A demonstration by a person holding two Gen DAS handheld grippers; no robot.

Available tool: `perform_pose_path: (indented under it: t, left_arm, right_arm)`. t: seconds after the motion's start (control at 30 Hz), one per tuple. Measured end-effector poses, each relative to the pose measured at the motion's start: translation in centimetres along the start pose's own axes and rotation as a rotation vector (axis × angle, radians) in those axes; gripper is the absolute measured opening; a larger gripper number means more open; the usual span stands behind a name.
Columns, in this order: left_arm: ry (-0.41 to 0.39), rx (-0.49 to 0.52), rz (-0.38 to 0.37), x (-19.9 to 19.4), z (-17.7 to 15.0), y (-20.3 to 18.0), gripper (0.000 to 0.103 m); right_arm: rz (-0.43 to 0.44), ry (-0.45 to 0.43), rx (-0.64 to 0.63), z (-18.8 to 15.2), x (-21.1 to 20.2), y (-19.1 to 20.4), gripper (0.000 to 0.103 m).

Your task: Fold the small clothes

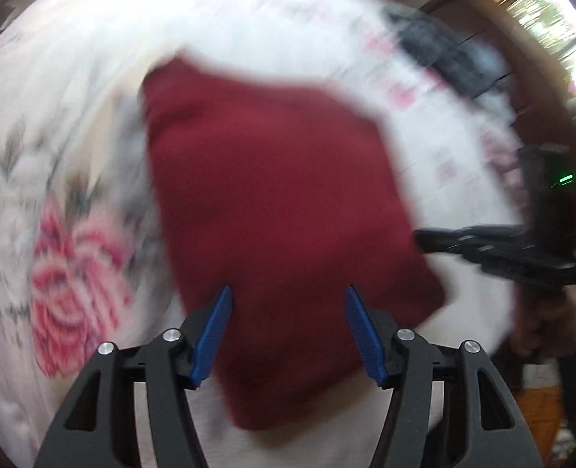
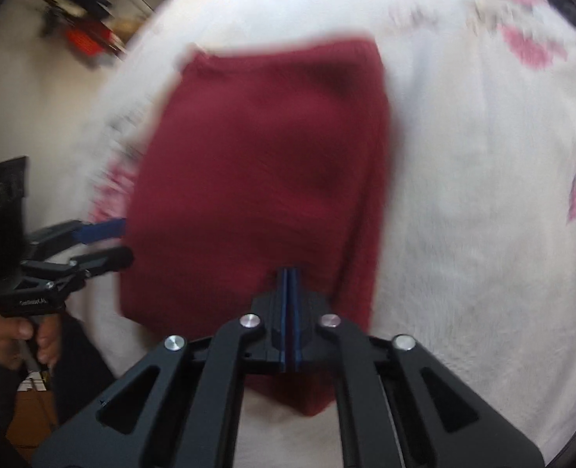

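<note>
Item: red cloth (image 1: 288,210), folded, lying on the flowered bedspread (image 1: 65,234). Left gripper (image 1: 288,304): jaws wide apart, empty, above the near edge. Right gripper (image 2: 289,273): jaws pressed together; whether they pinch cloth, we cannot tell. We should smooth the edges square before releasing.

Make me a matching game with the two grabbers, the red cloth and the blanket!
Things:
1. left gripper
2. right gripper
3. red cloth
4. blanket

Descriptions:
A. white with pink flowers
B. blue fingers spread apart
C. dark red, lying folded on the blanket
D. fingers pressed together

Pairs: 1-B, 2-D, 3-C, 4-A
</note>
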State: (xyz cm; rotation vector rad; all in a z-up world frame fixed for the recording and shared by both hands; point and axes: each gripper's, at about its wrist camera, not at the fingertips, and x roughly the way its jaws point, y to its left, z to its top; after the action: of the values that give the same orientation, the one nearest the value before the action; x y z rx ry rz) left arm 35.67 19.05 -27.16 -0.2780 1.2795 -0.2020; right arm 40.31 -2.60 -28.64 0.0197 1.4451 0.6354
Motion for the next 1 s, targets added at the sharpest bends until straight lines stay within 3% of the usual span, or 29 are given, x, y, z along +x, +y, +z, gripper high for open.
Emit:
perform_pose_path:
  t: [0.07,0.13,0.23,0.3,0.4,0.47,0.6,0.63,0.73,0.87,0.93,1.0]
  left_arm:
    - [-0.008,-0.03,0.008,-0.2,-0.1,0.1,0.061]
    - [-0.043,-0.059,-0.041,-2.5,-0.3,-0.1,0.061]
    - [-0.117,-0.045,-0.125,-5.8,-2.3,-1.1,0.061]
    - [-0.084,-0.058,-0.185,-5.1,-3.7,-1.3,0.061]
    - [0.028,-0.085,-0.145,-0.3,-4.7,-0.2,0.059]
    - [0.035,-0.139,-0.169,0.6,-5.0,0.8,0.054]
    - [0.028,-0.223,-0.217,-0.6,-4.6,1.7,0.054]
    - [0.022,-0.216,-0.205,-1.2,-4.6,1.6,0.055]
    - [0.002,-0.231,-0.161,-2.5,-6.0,1.1,0.075]
    - [0.037,-0.314,-0.133,-3.6,-10.3,3.2,0.08]
    - [0.05,-0.305,-0.114,-4.5,-12.5,3.2,0.087]
    - [0.039,-0.281,-0.078,-5.5,-14.1,2.4,0.089]
  right_arm:
    - [0.028,0.0,0.041,0.0,0.2,-0.2,0.0]
    - [0.04,-0.044,0.042,-0.4,-2.3,0.6,0.007]
    - [-0.018,-0.109,0.014,-2.3,-5.7,1.6,0.007]
    - [-0.056,-0.094,0.025,-3.6,-5.2,1.4,0.005]
    - [-0.117,-0.009,0.055,-4.1,-1.2,0.7,0.004]
    - [-0.151,0.013,0.07,-4.4,0.3,0.3,0.002]
    - [-0.112,-0.023,0.13,-4.8,-1.5,0.1,0.004]
    - [-0.109,-0.04,0.136,-5.2,-2.4,-0.1,0.006]
    - [-0.097,-0.069,0.165,-7.2,-4.1,-0.2,0.008]
    - [-0.073,-0.082,0.214,-11.4,-4.8,0.6,0.008]
    - [-0.081,-0.082,0.208,-13.1,-5.0,1.4,0.015]
    - [-0.109,-0.083,0.202,-15.1,-4.9,3.2,0.045]
